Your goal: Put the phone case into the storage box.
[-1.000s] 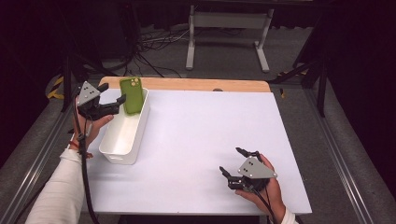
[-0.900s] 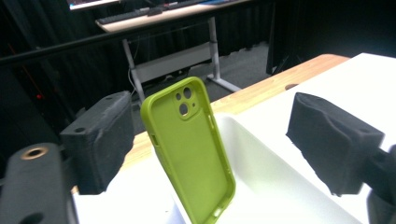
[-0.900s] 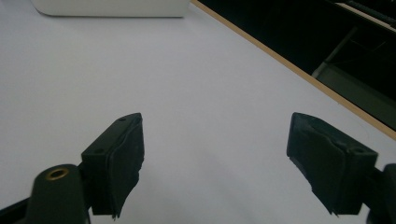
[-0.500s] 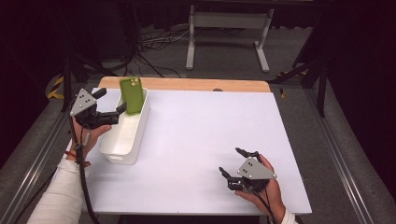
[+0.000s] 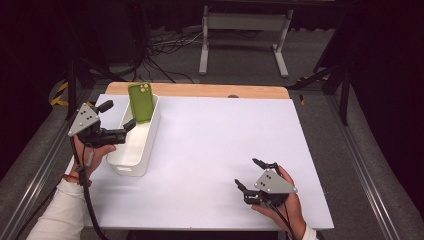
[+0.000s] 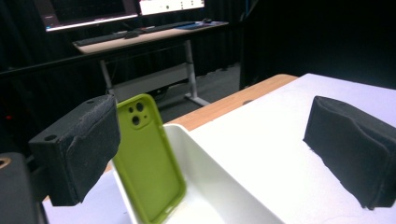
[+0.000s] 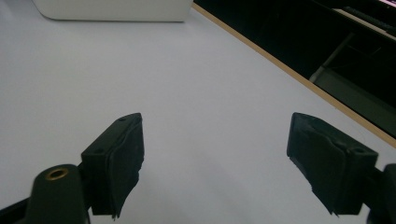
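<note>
A green phone case [image 5: 141, 101] stands on end in the far end of a white bin [image 5: 131, 156], leaning against its far wall. My left gripper [image 5: 117, 116] hovers at the bin's left side, just short of the case. Its jaws have just been opening and now stand wide with nothing between them. In the left gripper view the case [image 6: 149, 163] rises from the bin [image 6: 224, 186] beyond the left pad, clear of the gripper [image 6: 219, 154]. My right gripper [image 5: 248, 174] rests open on the white tabletop at the near right, and the right gripper view shows its jaws [image 7: 224, 158] apart over bare table.
The white table [image 5: 215, 130] has a wooden strip [image 5: 210, 90] along its far edge. Beyond it on the floor are cables and a grey desk frame [image 5: 242, 30]. The bin's near end [image 7: 112, 9] appears at the top of the right gripper view.
My left gripper has drawn back from the phone case toward the near left, and its jaws have spread wider. The case stays leaning in the bin. The right gripper has kept still.
</note>
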The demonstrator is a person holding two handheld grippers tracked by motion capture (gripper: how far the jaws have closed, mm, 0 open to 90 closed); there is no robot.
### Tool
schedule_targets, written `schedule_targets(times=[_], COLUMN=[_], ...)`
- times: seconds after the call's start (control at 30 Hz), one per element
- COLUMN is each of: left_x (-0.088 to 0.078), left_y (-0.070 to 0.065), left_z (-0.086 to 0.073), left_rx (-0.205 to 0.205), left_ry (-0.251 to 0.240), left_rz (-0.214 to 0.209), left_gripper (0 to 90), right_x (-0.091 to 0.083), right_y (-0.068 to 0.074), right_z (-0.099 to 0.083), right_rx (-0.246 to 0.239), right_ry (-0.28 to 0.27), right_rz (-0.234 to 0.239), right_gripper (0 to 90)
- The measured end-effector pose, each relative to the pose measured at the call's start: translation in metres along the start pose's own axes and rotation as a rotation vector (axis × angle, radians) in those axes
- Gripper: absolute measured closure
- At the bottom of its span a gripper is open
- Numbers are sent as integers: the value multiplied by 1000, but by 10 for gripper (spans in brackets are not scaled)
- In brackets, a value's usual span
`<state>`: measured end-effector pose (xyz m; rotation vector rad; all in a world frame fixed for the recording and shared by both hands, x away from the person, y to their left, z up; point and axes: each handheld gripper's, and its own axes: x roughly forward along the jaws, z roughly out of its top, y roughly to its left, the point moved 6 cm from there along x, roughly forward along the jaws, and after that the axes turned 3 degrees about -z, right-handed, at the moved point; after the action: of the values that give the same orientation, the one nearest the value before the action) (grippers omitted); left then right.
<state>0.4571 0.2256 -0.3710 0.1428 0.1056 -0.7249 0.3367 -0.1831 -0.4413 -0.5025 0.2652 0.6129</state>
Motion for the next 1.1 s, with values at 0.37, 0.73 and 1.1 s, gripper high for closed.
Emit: schedule_targets(times=[0.37, 0.73, 1.1], left_x=[-8, -15, -22], left_y=[-27, -46, -66], left_z=[2, 2, -2], left_rx=[22, 43, 64], left_ry=[-28, -43, -41], left_rz=[-56, -92, -138], left_gripper=[29, 34, 30], right_x=[-3, -5, -7], right_y=[-4, -6, -6], right_z=[1, 3, 5], right_rx=[26, 34, 49], right_ry=[-11, -26, -36], right_rz=[-22, -30, -36], right_gripper=[201, 201, 187])
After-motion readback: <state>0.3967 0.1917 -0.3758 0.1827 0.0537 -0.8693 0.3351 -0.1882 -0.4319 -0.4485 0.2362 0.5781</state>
